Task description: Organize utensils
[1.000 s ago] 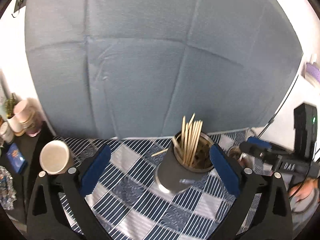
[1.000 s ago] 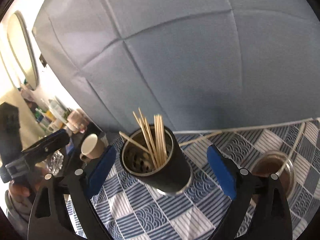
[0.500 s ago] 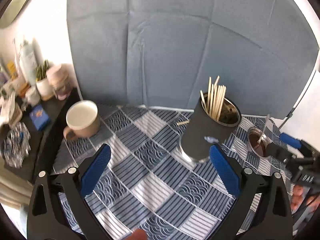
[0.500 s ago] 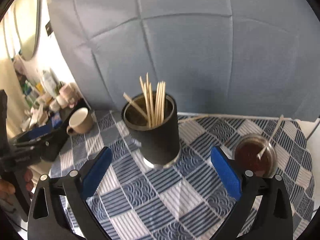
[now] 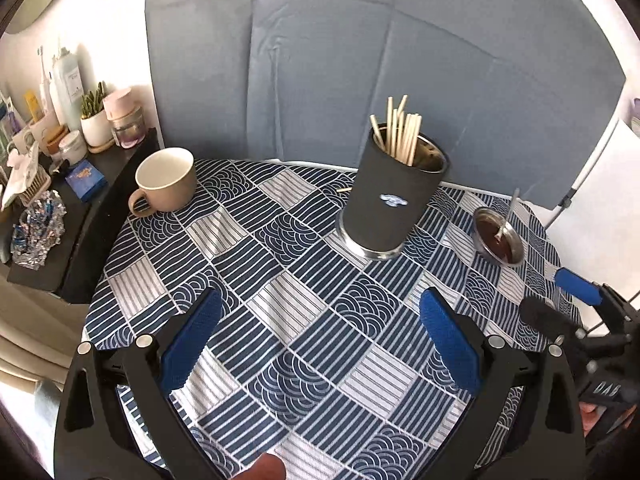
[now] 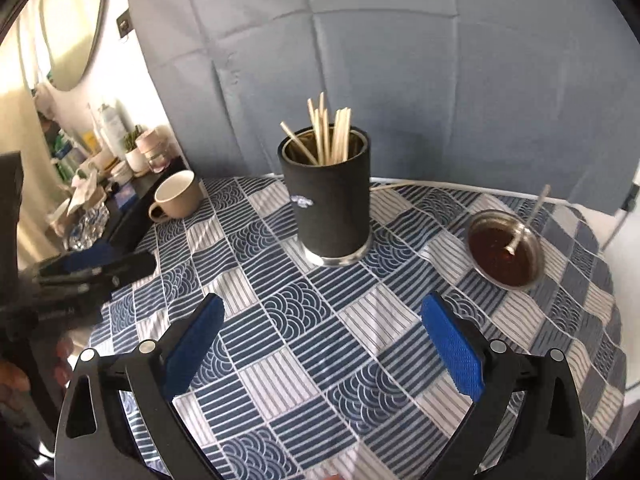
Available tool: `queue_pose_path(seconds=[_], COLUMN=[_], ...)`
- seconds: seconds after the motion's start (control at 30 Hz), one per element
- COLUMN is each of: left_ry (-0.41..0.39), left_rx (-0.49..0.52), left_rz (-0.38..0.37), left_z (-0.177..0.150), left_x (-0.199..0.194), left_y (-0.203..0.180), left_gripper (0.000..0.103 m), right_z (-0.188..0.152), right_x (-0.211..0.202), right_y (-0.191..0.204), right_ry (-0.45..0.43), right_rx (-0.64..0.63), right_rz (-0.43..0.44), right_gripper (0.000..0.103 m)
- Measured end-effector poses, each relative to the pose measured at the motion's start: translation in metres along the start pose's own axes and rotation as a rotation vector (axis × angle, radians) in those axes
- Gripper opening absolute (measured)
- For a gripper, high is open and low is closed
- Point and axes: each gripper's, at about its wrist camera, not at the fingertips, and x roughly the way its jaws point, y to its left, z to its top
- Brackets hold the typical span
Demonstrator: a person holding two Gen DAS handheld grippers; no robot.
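A black cylindrical holder point(image 5: 390, 208) full of wooden chopsticks point(image 5: 400, 132) stands upright on the checked tablecloth; it also shows in the right wrist view point(image 6: 330, 204). A loose chopstick point(image 5: 344, 189) lies behind it. A small metal bowl of dark sauce point(image 5: 498, 238) holds a spoon point(image 6: 528, 216). My left gripper point(image 5: 320, 344) is open and empty, well short of the holder. My right gripper point(image 6: 322, 344) is open and empty, also short of it.
A beige mug point(image 5: 166, 180) stands at the table's far left. A dark shelf point(image 5: 72, 184) with jars, bottles and a plant runs along the left. A grey backdrop point(image 5: 360, 60) stands behind the table.
Both grippers have pulled back and risen from the holder, which was between the fingers. The holder now stands free on the cloth, farther away in both views.
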Motion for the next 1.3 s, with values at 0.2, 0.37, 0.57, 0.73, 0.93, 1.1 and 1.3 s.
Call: queue_pose_path(seconds=[0.2, 0.37, 0.57, 0.73, 0.93, 1.1, 1.3], left_ry=[-0.007, -0.049, -0.042, -0.040, -0.025, -0.019, -0.009], left_rx=[-0.008, -0.012, 0.000, 0.001, -0.007, -0.012, -0.008], left_rz=[-0.040, -0.025, -0.015, -0.005, -0.001, -0.007, -0.014], left_z=[-0.001, -0.001, -0.008, -0.009, -0.012, -0.012, -0.013], left_x=[-0.028, -0.050, -0.057, -0.059, -0.058, -0.056, -0.055], left_y=[-0.008, -0.016, -0.023, -0.022, -0.021, -0.021, -0.021], left_gripper=[0.097, 0.097, 0.097, 0.097, 0.097, 0.097, 0.097], right_z=[0.002, 0.000, -0.004, -0.008, -0.008, -0.009, -0.009], right_x=[-0.029, -0.047, -0.054, -0.049, -0.048, -0.048, -0.047], right_y=[-0.006, -0.003, 0.010, 0.011, 0.012, 0.010, 0.010], right_ry=[-0.007, -0.021, -0.038, -0.004, -0.008, -0.002, 0.007], right_rx=[0.054, 0.041, -0.002, 0.018, 0.016, 0.018, 0.008], right_rz=[-0.017, -0.025, -0.027, -0.009, -0.015, -0.029, -0.041], right_gripper=[0.095, 0.095, 0.095, 0.095, 0.095, 0.095, 0.095])
